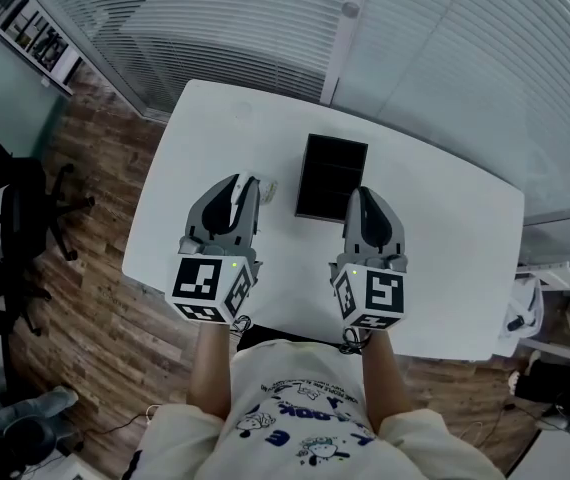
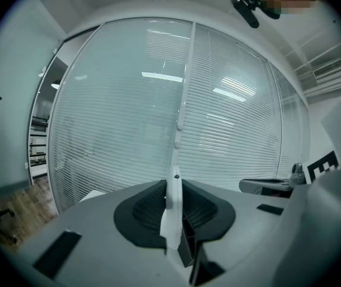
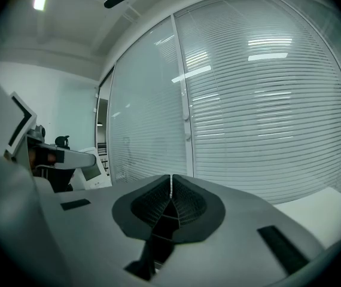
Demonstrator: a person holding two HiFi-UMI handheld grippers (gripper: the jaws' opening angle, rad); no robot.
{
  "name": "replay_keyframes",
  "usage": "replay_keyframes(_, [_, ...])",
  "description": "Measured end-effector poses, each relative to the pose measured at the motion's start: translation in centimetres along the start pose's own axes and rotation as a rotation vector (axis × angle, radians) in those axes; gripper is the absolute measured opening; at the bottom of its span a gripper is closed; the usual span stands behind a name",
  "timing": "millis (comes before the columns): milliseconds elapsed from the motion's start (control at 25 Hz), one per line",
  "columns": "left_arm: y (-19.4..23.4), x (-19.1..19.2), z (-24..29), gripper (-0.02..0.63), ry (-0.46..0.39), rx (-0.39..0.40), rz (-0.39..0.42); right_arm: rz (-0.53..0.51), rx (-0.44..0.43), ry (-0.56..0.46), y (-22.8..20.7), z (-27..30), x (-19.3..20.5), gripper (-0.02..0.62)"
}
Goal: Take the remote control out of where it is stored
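A slim white remote control (image 2: 172, 215) stands edge-on between my left gripper's pads, and the left gripper (image 2: 174, 190) is shut on it. In the head view the left gripper (image 1: 255, 184) hovers over the white table (image 1: 445, 238), with a bit of the white remote (image 1: 268, 190) showing at its tip, just left of a black open storage box (image 1: 331, 176). My right gripper (image 1: 358, 197) hangs at the box's near right corner. In its own view the right gripper (image 3: 170, 185) is shut with nothing between its pads. Both gripper cameras look up at the blinds, not at the table.
A glass wall with white blinds (image 1: 265, 18) runs behind the table's far edge. A black office chair (image 1: 15, 218) stands on the wood floor to the left. A white cart (image 1: 555, 298) is at the right beside the table. A shelf (image 1: 25, 28) sits at the far left.
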State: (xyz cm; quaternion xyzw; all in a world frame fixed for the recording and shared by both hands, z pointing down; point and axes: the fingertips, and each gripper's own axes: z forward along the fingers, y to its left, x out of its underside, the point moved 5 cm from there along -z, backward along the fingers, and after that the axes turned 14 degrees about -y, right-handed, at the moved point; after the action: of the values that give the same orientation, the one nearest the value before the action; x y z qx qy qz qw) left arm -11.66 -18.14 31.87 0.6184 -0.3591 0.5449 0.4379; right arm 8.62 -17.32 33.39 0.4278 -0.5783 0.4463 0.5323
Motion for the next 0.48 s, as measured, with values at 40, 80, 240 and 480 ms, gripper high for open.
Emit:
replay_keyframes(40, [-0.02,-0.09,0.03,0.074,0.000,0.001,0.002,0.000,0.001,0.000,-0.04,0.03,-0.06,0.034])
replay_keyframes(80, [-0.02,-0.17,0.08,0.074,-0.001,0.003,0.003,0.001,0.002,0.001,-0.09,0.08,-0.08,0.034])
replay_keyframes(240, [-0.05,-0.29,0.21,0.074,-0.005,0.009,0.008,0.001,0.005,0.000,-0.22,0.15,-0.02,0.034])
replay_keyframes(480, [-0.60,-0.20,0.38,0.074,-0.005,0.020,0.020,-0.001,0.008,0.001,-0.49,0.03,0.03,0.034])
